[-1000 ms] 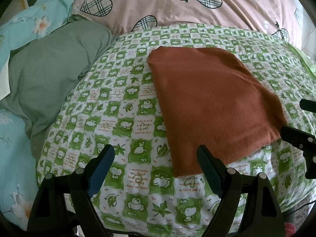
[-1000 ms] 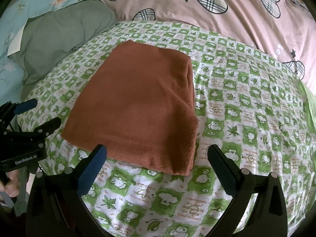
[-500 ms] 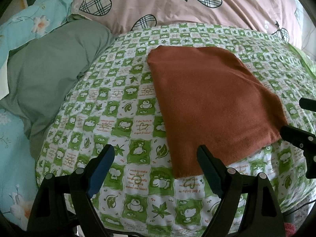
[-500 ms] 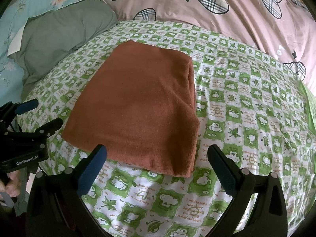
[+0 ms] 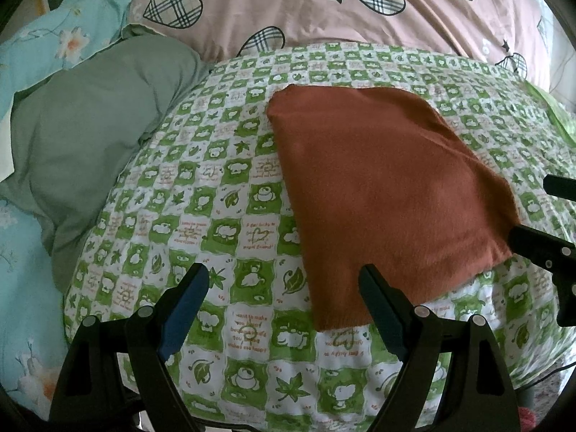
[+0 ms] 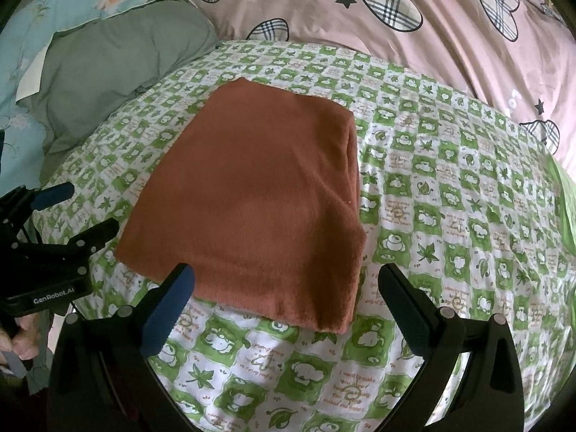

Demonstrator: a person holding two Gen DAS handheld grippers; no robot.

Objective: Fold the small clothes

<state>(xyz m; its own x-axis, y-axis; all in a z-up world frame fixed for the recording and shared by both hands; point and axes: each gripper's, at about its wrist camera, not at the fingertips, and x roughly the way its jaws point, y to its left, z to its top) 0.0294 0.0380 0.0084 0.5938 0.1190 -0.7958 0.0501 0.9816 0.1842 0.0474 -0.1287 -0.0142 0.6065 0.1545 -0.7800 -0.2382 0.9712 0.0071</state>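
**Folded rust cloth lay flat between two open grippers**

While both grippers hung over the near edge of the bed, the rust-brown folded cloth [image 5: 381, 194] lay flat on the green-and-white checked sheet [image 5: 216, 194], filling the centre right of the left wrist frame and the centre of the right wrist frame [image 6: 252, 198]. Its folded layers showed along its right side in the right wrist view.

At the bottom of its own frame, the left gripper [image 5: 284, 309] stood with its jaws spread wide and nothing between them; its right finger overlapped the cloth's near left corner in the picture, though whether it touched could not be told. It also appeared at the left edge of the right wrist view [image 6: 77, 208], where a hand [image 6: 16, 342] held its handle.

Low in its frame, the right gripper [image 6: 288, 302] was likewise wide open and empty, its fingers straddling the cloth's near edge. Its dark tips showed at the right edge of the left view [image 5: 543, 212].

A grey-green pillow [image 5: 90, 126] sat at upper left, a pink quilt with plaid hearts [image 5: 324, 10] across the top
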